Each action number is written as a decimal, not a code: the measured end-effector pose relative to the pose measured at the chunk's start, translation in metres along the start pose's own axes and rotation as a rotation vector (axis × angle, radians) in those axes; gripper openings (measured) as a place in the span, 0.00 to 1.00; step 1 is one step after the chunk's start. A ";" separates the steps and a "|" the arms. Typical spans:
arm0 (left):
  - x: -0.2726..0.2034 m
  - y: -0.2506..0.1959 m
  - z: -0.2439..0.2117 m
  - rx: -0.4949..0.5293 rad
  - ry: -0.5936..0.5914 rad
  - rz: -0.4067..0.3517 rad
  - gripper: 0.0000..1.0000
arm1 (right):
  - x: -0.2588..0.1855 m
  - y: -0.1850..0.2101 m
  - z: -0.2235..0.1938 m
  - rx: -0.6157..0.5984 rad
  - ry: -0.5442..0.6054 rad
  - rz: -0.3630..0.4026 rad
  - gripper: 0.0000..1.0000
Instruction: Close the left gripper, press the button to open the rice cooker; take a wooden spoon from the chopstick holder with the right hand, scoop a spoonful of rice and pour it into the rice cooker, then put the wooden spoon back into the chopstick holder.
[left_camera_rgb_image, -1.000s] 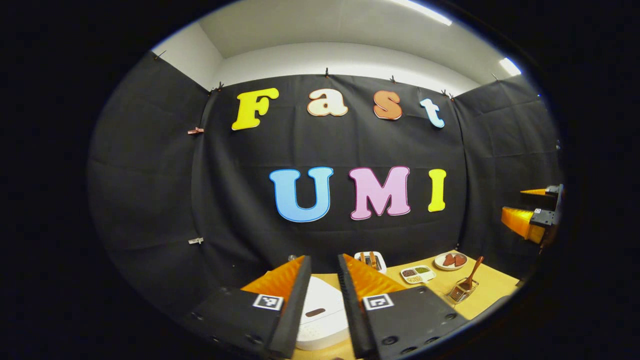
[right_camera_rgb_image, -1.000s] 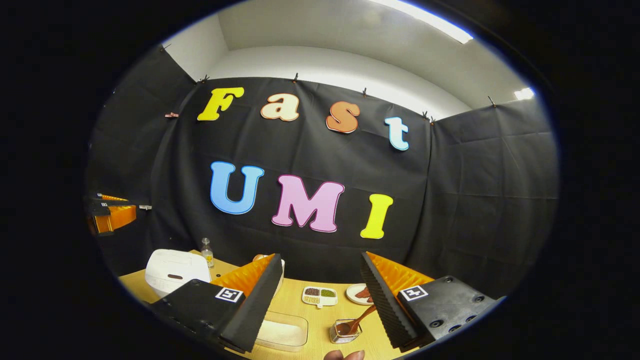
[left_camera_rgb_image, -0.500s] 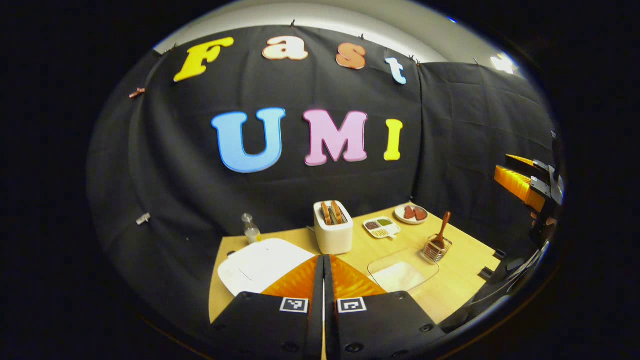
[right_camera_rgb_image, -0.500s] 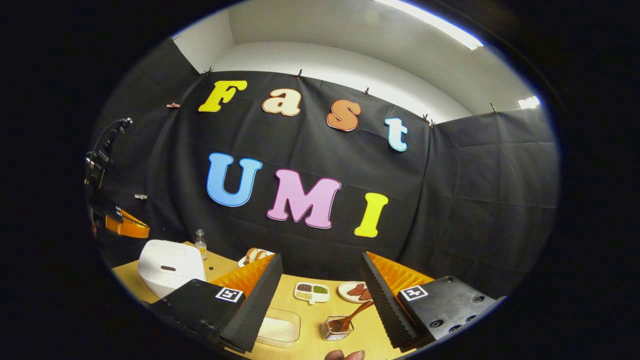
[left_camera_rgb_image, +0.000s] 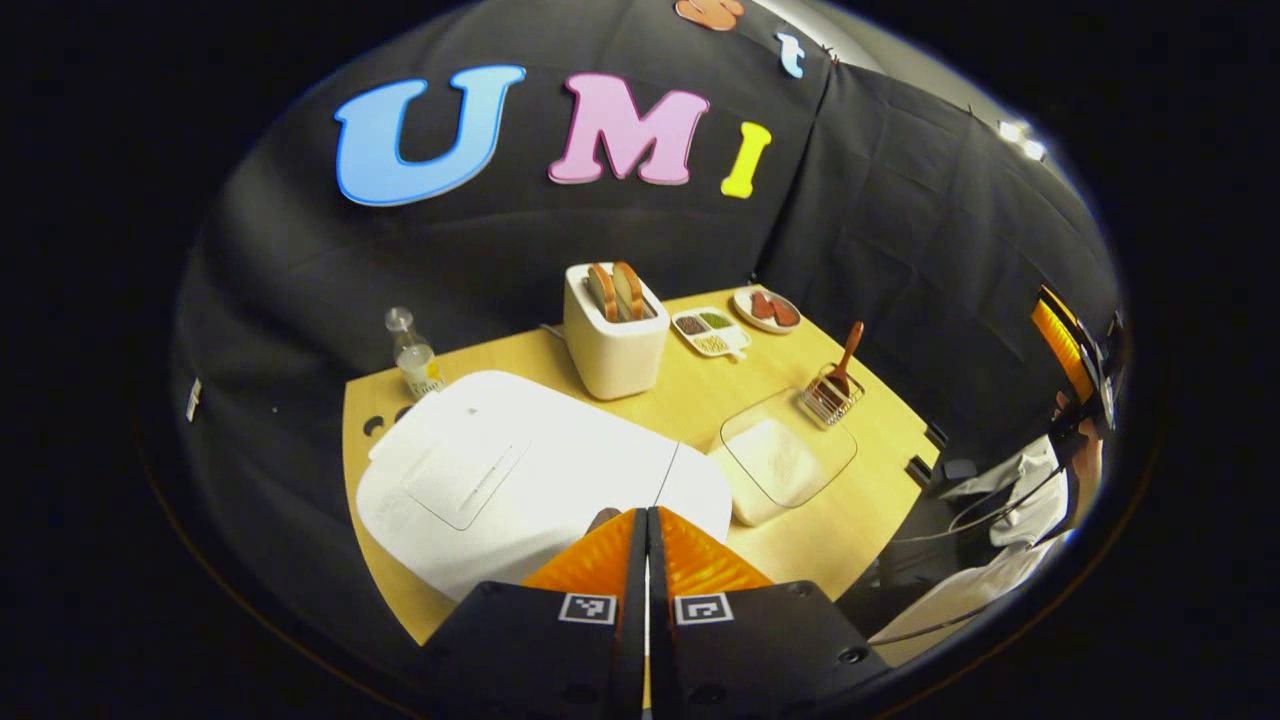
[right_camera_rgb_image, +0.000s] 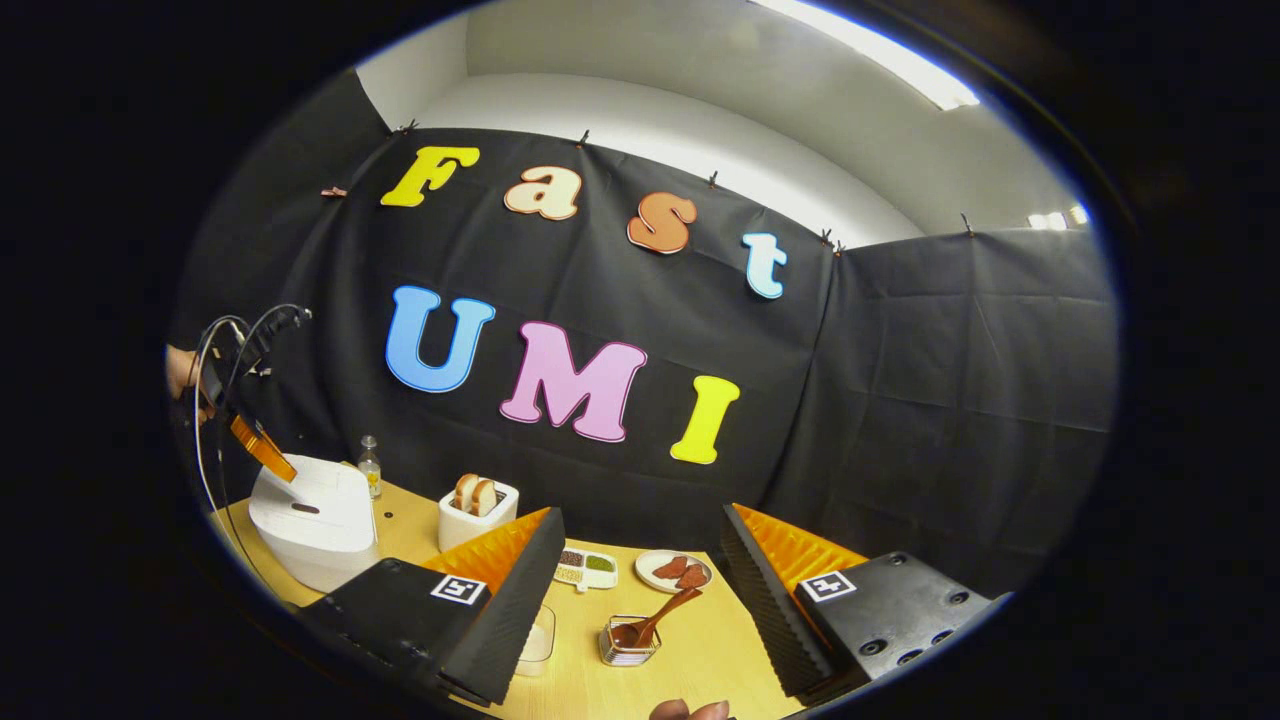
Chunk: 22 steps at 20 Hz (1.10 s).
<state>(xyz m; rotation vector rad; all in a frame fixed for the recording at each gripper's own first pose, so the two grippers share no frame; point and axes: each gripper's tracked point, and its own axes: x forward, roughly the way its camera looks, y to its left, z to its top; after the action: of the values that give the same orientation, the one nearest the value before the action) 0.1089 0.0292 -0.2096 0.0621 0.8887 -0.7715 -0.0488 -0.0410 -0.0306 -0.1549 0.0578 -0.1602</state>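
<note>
**Left fingertips poised over the cooker's button**

Left gripper view: the left gripper (left_camera_rgb_image: 645, 520) has its two orange fingers pressed together, nothing between them, and points steeply down at the front of the rice cooker (left_camera_rgb_image: 500, 470). The brown button (left_camera_rgb_image: 602, 517) peeks out just beside the tips, a little to their left, so I judge the press needs only a short push down and slightly leftward. The lid is down; its long flat top runs away from the tips toward the small bottle (left_camera_rgb_image: 412, 355). To the right of the cooker lies the clear rice container (left_camera_rgb_image: 780, 462), and beyond that the chopstick holder (left_camera_rgb_image: 830, 392) with the wooden spoon (left_camera_rgb_image: 846, 352) standing in it, handle leaning up and away from the cooker. The table edge is close on the cooker's near side.

Right gripper view: the right gripper (right_camera_rgb_image: 640, 560) hangs with fingers spread wide and empty, well above the table. The holder (right_camera_rgb_image: 628, 640) sits below and between its fingers, far from the cooker (right_camera_rgb_image: 310, 520), spoon handle (right_camera_rgb_image: 672, 606) slanting away from the cooker. The right hand is plainly the nearer one, with open room around the holder.
</note>
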 end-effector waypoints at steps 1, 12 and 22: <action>0.010 0.007 -0.003 -0.005 0.045 -0.013 0.07 | -0.001 -0.005 0.001 -0.001 0.000 -0.010 0.98; 0.045 0.023 -0.013 0.079 0.250 -0.006 0.07 | -0.010 -0.038 -0.013 0.006 0.027 -0.087 0.98; 0.050 0.031 -0.033 0.144 0.302 0.024 0.08 | -0.009 -0.026 -0.005 0.005 0.011 -0.068 0.98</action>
<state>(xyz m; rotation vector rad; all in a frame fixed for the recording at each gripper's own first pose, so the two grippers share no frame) 0.1250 0.0344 -0.2749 0.3229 1.1144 -0.8153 -0.0621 -0.0652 -0.0311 -0.1511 0.0627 -0.2292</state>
